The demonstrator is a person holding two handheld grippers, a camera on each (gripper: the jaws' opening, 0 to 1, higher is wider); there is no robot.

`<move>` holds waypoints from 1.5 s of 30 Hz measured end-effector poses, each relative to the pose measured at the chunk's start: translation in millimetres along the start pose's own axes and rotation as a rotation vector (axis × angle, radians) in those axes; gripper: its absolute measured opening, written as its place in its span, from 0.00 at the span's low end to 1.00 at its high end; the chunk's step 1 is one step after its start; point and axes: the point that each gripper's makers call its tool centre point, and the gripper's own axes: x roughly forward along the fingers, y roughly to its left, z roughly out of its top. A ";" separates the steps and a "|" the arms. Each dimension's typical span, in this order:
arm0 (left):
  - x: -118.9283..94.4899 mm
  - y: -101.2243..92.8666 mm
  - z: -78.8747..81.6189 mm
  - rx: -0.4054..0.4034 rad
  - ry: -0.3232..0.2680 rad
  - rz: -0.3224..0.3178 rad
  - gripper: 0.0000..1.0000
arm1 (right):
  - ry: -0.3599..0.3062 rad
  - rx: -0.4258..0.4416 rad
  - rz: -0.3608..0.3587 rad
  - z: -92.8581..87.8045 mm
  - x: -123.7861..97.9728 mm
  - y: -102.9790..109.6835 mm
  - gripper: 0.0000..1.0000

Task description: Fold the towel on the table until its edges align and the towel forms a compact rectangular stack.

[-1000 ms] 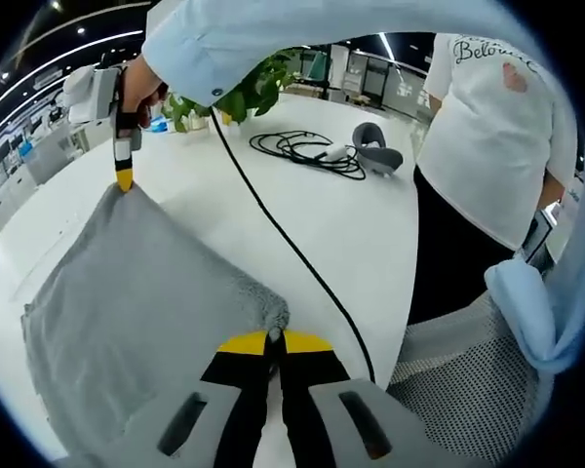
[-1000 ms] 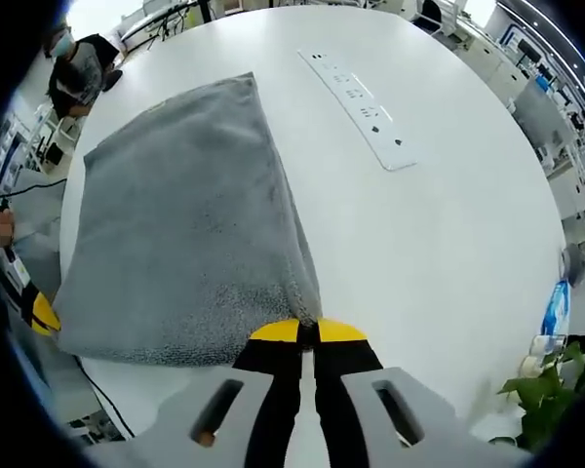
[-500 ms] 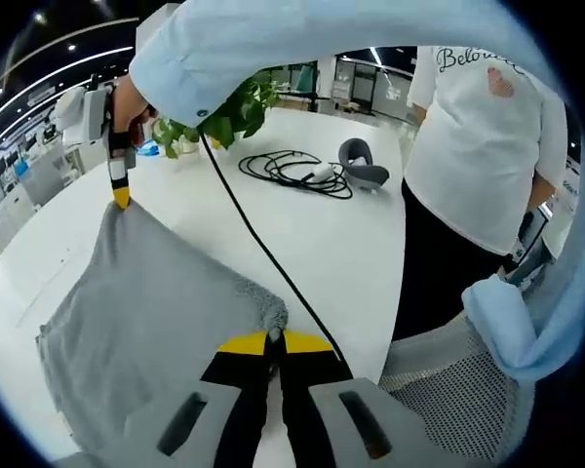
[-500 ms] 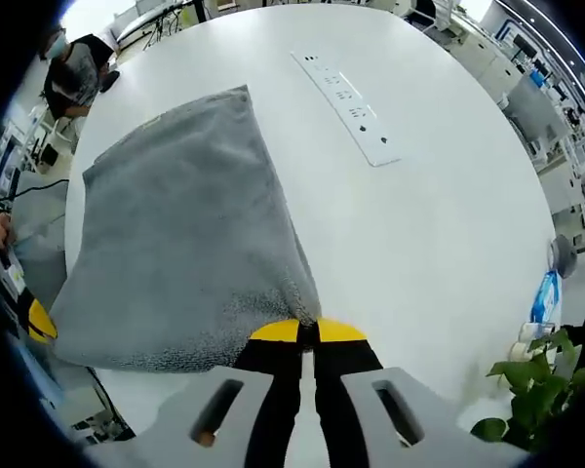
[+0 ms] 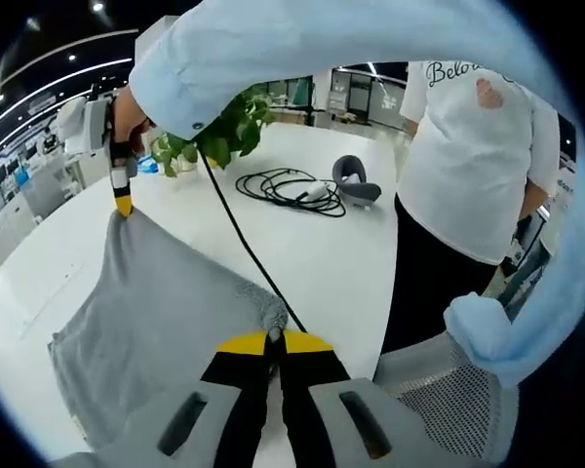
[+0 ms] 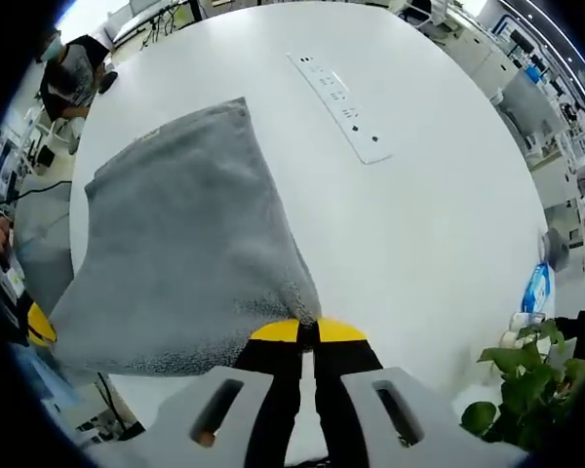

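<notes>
Tool (image 5: 274, 341) tips — both — pinch towel (image 5: 166, 312) corners.

The gray towel (image 6: 190, 249) now hangs higher off the white table (image 6: 419, 224) than a second ago, its near edge lifted between the right gripper (image 6: 305, 330) and left gripper (image 5: 269, 338) (jaws pinching opposite corners).

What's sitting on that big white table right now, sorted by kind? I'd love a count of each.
Grey towel: 1
Potted plant: 1
Coil of black cable: 1
Grey headset-like gadget: 1
White power strip: 1
Total: 5 things on the table. Both tongs, left and right, pinch towel corners.
</notes>
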 end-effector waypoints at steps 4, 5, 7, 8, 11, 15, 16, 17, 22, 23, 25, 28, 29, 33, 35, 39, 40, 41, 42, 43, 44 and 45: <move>-7.2 2.2 0.9 -0.002 -0.012 0.007 0.04 | 0.007 -0.002 -0.004 4.3 -3.7 2.5 0.01; -8.7 2.9 1.1 -0.003 -0.015 0.009 0.04 | 0.008 -0.003 -0.006 6.1 -5.4 4.8 0.01; -13.4 4.2 2.1 -0.005 -0.022 0.013 0.04 | 0.012 -0.005 -0.007 8.2 -7.8 6.6 0.01; -15.1 4.4 2.4 -0.005 -0.025 0.014 0.04 | 0.013 -0.005 -0.008 9.1 -8.6 6.9 0.01; -22.4 6.6 4.9 -0.013 -0.043 0.017 0.04 | 0.017 -0.006 -0.010 13.3 -10.9 7.1 0.01; -31.3 10.8 6.2 -0.019 -0.059 0.026 0.04 | 0.023 -0.007 -0.014 20.9 -15.4 10.5 0.01; -32.8 12.2 5.7 -0.021 -0.063 0.028 0.04 | 0.025 -0.006 -0.015 22.9 -16.0 10.9 0.01; -34.8 13.8 5.1 -0.024 -0.066 0.032 0.04 | 0.026 -0.006 -0.016 25.5 -17.3 12.6 0.01; -48.9 23.7 -0.7 -0.051 -0.085 0.053 0.04 | 0.033 -0.011 -0.018 41.9 -21.1 19.5 0.01; -51.2 25.6 -1.9 -0.054 -0.087 0.057 0.04 | 0.034 -0.014 -0.017 45.2 -20.7 21.3 0.01; -57.1 30.5 -5.7 -0.063 -0.091 0.070 0.04 | 0.037 -0.020 -0.018 51.2 -20.8 23.2 0.01; -64.9 36.3 -9.9 -0.076 -0.099 0.084 0.04 | 0.041 -0.028 -0.015 65.0 -20.3 26.5 0.01; -67.8 38.6 -11.4 -0.083 -0.103 0.088 0.04 | 0.041 -0.031 -0.014 69.6 -19.8 26.0 0.01; -77.3 45.5 -14.2 -0.096 -0.115 0.106 0.04 | 0.046 -0.047 -0.012 89.8 -17.7 26.2 0.01; -82.2 48.4 -15.5 -0.103 -0.122 0.114 0.04 | 0.046 -0.052 -0.011 96.0 -17.7 29.6 0.01; -90.6 55.3 -19.9 -0.117 -0.130 0.130 0.04 | 0.051 -0.060 -0.008 107.5 -17.1 41.6 0.01; -91.2 55.9 -20.4 -0.119 -0.130 0.131 0.04 | 0.051 -0.061 -0.007 108.5 -16.9 42.0 0.01; -95.5 59.4 -22.9 -0.127 -0.135 0.139 0.04 | 0.053 -0.063 -0.004 114.8 -14.5 41.2 0.01; -97.4 60.9 -24.3 -0.132 -0.138 0.142 0.04 | 0.055 -0.065 -0.004 117.5 -13.6 41.5 0.01; -99.1 62.6 -25.3 -0.138 -0.142 0.144 0.04 | 0.058 -0.066 -0.002 119.0 -13.9 47.0 0.01; -101.9 64.8 -27.2 -0.149 -0.148 0.149 0.04 | 0.060 -0.067 -0.001 120.5 -13.7 49.3 0.01; -102.7 65.7 -27.8 -0.151 -0.149 0.151 0.04 | 0.062 -0.069 0.000 124.2 -12.7 52.0 0.01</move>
